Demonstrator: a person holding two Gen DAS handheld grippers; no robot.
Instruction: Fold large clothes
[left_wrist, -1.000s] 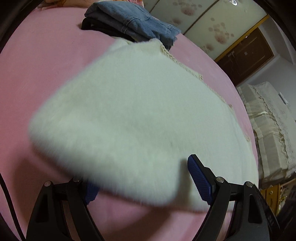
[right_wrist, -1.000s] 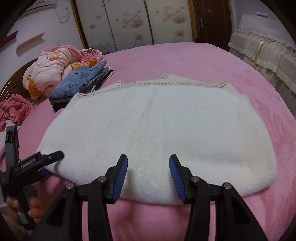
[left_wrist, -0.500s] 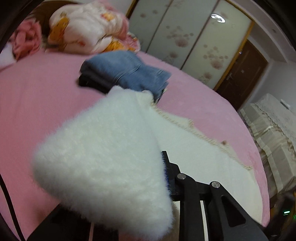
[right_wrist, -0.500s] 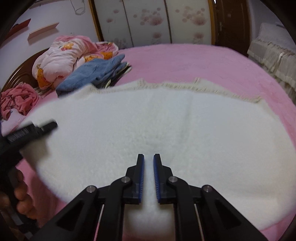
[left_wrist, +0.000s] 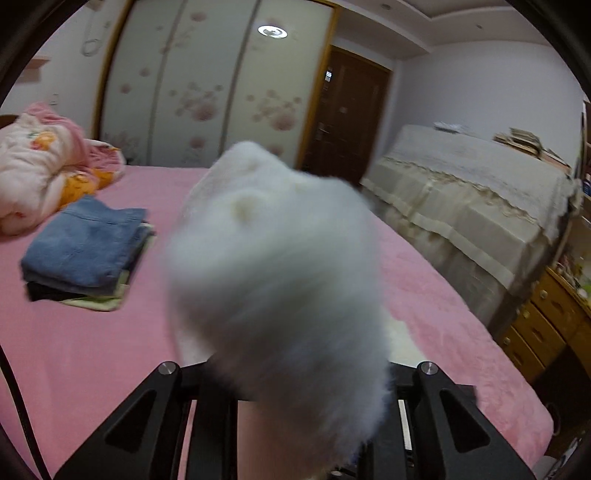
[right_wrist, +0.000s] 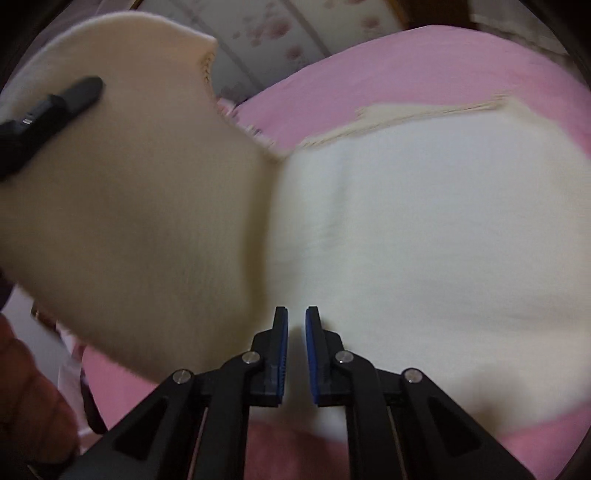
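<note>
A large white fluffy garment (right_wrist: 424, 229) lies on the pink bed (right_wrist: 406, 62). My left gripper (left_wrist: 295, 413) is shut on the garment's left end (left_wrist: 273, 266) and holds it lifted high, so the fabric hides its fingertips. In the right wrist view that lifted flap (right_wrist: 122, 206) hangs at the left with the left gripper's finger (right_wrist: 55, 110) across it. My right gripper (right_wrist: 296, 354) is nearly shut, its blue pads close together over the garment's near edge; whether fabric is pinched between them is not clear.
A stack of folded jeans and dark clothes (left_wrist: 88, 254) lies on the bed at the left, with a pink bundled quilt (left_wrist: 40, 166) behind it. A covered cream bed (left_wrist: 472, 206) and a wooden drawer chest (left_wrist: 546, 325) stand at the right.
My left gripper closed on the garment's left end and lifted it up off the bed. My right gripper went from open to nearly shut at the near edge.
</note>
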